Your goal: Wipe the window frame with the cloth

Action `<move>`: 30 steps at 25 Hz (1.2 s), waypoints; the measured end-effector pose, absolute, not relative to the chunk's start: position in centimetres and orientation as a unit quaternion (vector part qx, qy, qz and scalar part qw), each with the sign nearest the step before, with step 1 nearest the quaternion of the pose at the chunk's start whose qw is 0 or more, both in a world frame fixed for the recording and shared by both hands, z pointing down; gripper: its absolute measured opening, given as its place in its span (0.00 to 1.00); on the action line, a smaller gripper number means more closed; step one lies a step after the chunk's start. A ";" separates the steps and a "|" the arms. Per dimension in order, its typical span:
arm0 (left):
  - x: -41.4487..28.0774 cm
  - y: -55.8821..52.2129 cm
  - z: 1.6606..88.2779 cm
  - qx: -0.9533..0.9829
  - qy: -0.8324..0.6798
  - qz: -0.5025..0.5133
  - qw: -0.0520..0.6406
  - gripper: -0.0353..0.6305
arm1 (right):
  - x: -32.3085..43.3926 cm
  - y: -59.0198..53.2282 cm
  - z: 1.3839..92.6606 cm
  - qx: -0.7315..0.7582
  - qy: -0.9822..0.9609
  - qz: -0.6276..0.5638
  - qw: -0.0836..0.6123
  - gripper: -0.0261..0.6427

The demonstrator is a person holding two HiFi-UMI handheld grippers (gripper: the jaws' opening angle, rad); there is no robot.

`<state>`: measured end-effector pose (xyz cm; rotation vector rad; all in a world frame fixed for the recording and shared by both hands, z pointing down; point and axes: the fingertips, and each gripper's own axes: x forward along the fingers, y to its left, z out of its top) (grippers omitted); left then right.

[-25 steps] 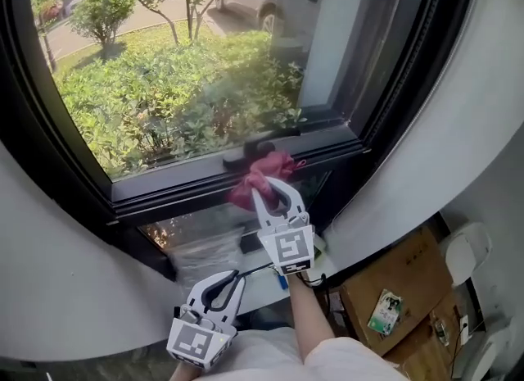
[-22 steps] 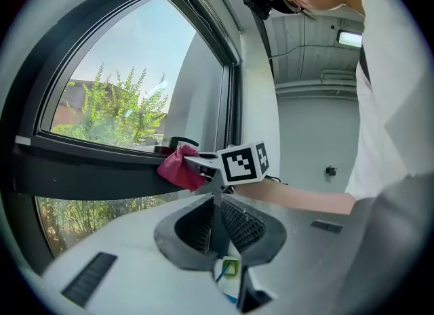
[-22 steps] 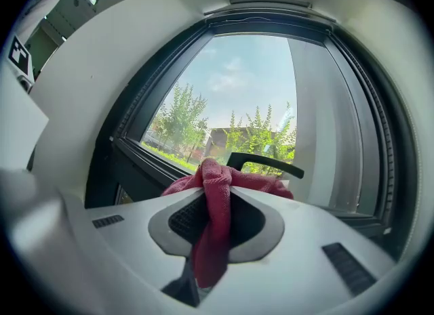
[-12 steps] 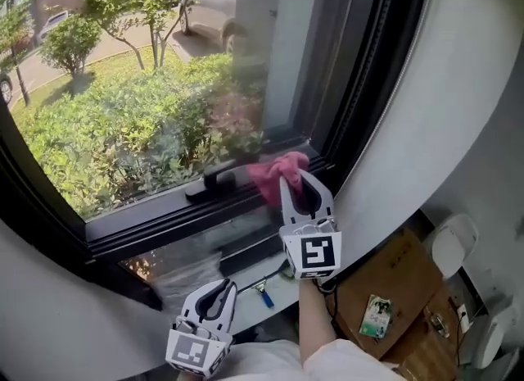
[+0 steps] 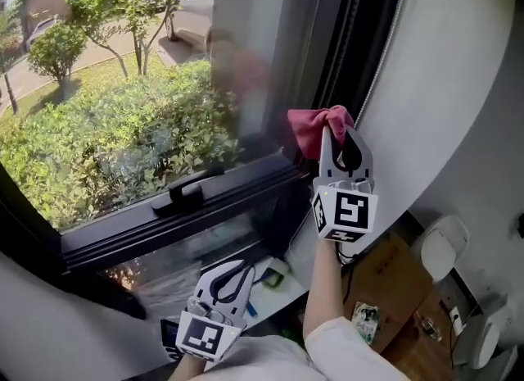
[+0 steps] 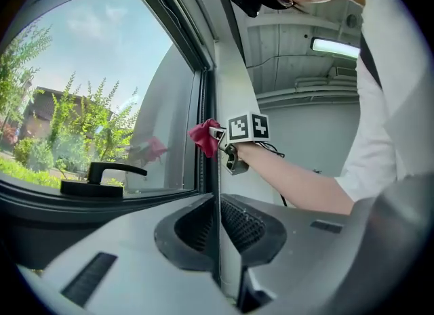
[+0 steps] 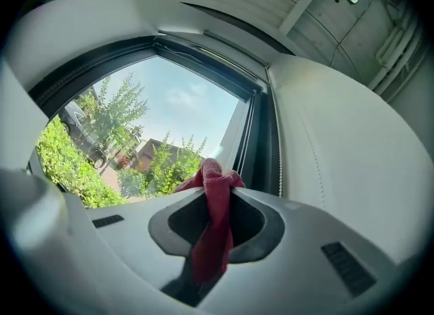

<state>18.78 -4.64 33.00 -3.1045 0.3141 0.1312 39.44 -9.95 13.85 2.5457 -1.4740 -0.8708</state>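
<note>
We have carried the cloth (image 5: pixel 309 131) off the bottom rail (image 5: pixel 123 228) and up to the window frame's (image 5: pixel 360 52) right upright, pinched in our right hand-held gripper (image 5: pixel 334 132); the vertical side looks next. Our left hand-held gripper (image 5: pixel 239 269) hangs low, jaws pressed together, empty.

The pale grey plastic left gripper (image 5: pixel 237 269) and right gripper (image 5: pixel 338 131) each have two curved jaws around a black teardrop-shaped hollow, and each carries a white cube (image 5: pixel 345 212) with black square markers. A thin black cable (image 6: pixel 277 147) runs from the right one. The person wears a white short sleeve (image 5: pixel 348 353).
</note>
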 end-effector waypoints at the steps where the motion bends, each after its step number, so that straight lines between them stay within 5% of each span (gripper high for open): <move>1: 19.7 -4.5 32.8 -0.994 0.096 0.045 0.015 0.12 | 40.2 -10.0 13.0 0.829 -0.476 -0.290 0.037 0.15; 18: 26.7 -2.1 32.5 -0.998 0.001 0.037 0.045 0.12 | 45.0 -13.1 -1.5 0.820 -0.411 -0.397 0.025 0.15; 30: 26.6 -4.2 33.1 -0.999 0.021 0.030 0.018 0.12 | 45.5 -13.8 -2.1 0.822 -0.400 -0.404 0.028 0.15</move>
